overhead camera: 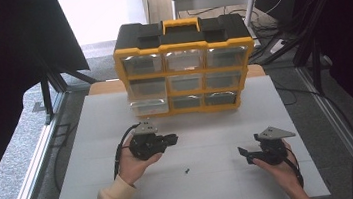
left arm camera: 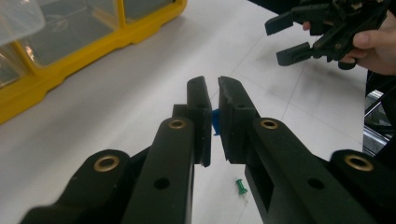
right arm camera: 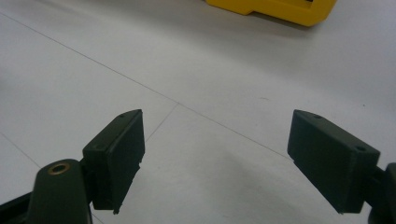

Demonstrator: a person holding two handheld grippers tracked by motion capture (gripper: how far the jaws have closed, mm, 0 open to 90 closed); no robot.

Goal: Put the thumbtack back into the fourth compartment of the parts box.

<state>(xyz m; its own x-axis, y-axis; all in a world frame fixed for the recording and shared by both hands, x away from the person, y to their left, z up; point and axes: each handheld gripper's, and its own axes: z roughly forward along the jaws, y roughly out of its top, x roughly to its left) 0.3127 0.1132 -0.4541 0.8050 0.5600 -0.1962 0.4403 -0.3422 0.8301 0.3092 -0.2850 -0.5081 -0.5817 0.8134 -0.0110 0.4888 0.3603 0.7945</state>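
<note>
Small blue pushpin [left arm camera: 215,122] pinched between near-closed left claw [left arm camera: 213,93] jaws; green pushpin [left arm camera: 241,187] flat on white table [left arm camera: 116,98].

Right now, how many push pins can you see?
2. A blue push pin is pinched between the left gripper's jaws. A green push pin lies on the white table between the two hands. The cabinet's drawers may hide more.
</note>
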